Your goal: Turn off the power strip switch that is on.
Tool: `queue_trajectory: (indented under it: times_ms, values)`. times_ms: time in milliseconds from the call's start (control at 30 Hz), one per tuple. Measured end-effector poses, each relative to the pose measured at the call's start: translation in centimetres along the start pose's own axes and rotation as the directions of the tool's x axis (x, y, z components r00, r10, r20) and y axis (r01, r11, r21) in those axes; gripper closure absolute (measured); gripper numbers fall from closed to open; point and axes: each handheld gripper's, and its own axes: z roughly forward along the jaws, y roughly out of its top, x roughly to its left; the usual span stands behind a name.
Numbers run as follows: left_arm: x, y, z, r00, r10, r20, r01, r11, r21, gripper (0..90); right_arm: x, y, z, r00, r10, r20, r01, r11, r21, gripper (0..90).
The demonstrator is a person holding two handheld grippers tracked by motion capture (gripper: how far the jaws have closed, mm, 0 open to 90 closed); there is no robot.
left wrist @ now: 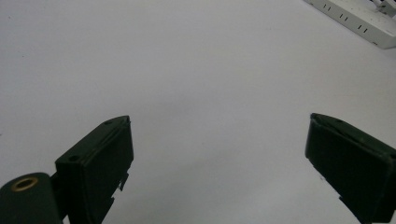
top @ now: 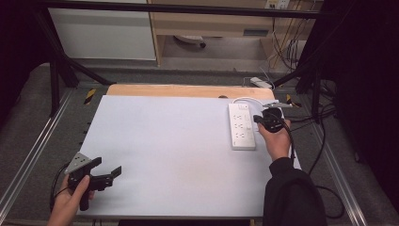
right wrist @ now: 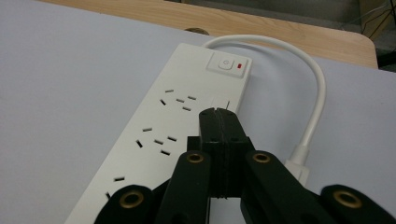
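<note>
A white power strip [top: 242, 126] lies lengthwise at the right of the white tabletop [top: 169, 150]. My right gripper [top: 258, 118] hovers at the strip's right edge, its jaws pressed together with nothing between them. In the right gripper view the shut right gripper [right wrist: 218, 112] points over the power strip [right wrist: 159, 121] toward its switch [right wrist: 225, 64], which has a red light, and a white cable [right wrist: 317, 93] loops off to the right. My left gripper [top: 107, 167] rests at the table's front left, open and empty. The left gripper [left wrist: 219, 121] faces bare table, with the power strip [left wrist: 355, 18] far off.
A wooden strip [top: 188, 90] borders the table's far edge. Black cables [top: 324, 141] trail over the grey floor to the right. A metal frame [top: 61, 61] and a second white power strip [top: 261, 82] stand behind the table.
</note>
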Motion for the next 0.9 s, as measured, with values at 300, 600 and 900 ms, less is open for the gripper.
queue_trajectory:
  times_ms: [300, 600, 900]
  values:
    - [0.0, 0.0, 0.1, 1.0000, 0.002, 0.001, -0.002, 1.0000, 0.006, 7.6, -0.4, 0.0, 1.2, 0.9998, 0.012, 0.018, -0.012, 0.9997, 0.020, 90.0]
    - [-0.1, 0.0, 0.1, 1.0000, 0.008, 0.002, -0.008, 0.9999, 0.009, 7.5, -0.5, 0.4, 2.1, 0.9996, 0.017, 0.022, -0.017, 0.9993, 0.032, 90.0]
    - [-0.1, 0.0, 0.1, 0.9999, 0.011, 0.005, -0.011, 0.9999, 0.010, 7.5, -0.8, 0.4, 2.8, 0.9990, 0.040, 0.021, -0.041, 0.9985, 0.037, 90.0]
